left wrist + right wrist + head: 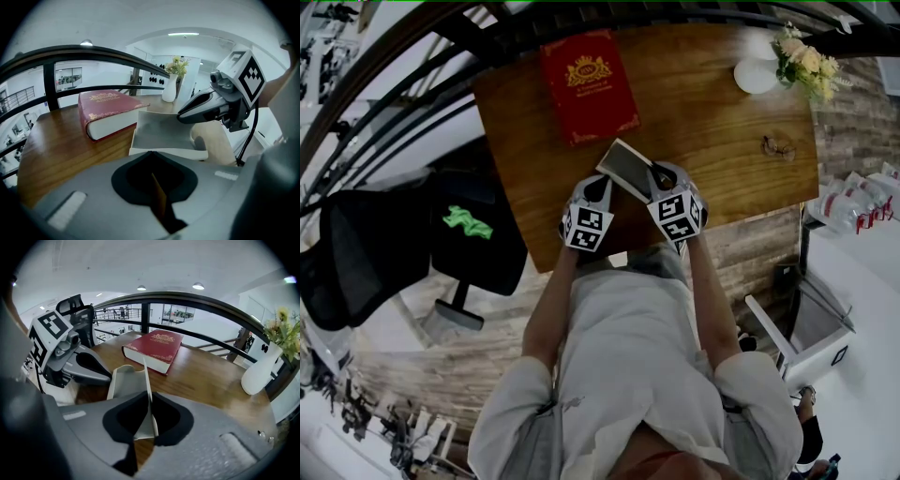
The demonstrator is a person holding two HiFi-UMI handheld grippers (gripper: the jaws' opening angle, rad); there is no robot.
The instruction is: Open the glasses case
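The glasses case (628, 167), tan outside and grey inside, lies on the wooden table (712, 131) between both grippers. Its lid panel stands lifted, grey lining showing (164, 129). My right gripper (661, 180) is shut on that lid, whose thin pale edge (146, 380) runs upright between the jaws (150, 420). My left gripper (600, 187) sits at the case's near left end; its jaws (157, 190) are closed on a thin tan edge of the case. Seen from the left gripper view, the right gripper (185, 114) pinches the lid's far right corner.
A red book (589, 84) lies just beyond the case. A white vase with flowers (757, 75) and a pair of glasses (778, 147) sit at the table's far right. A dark railing (187, 298) runs behind the table; a black chair (356, 253) stands left.
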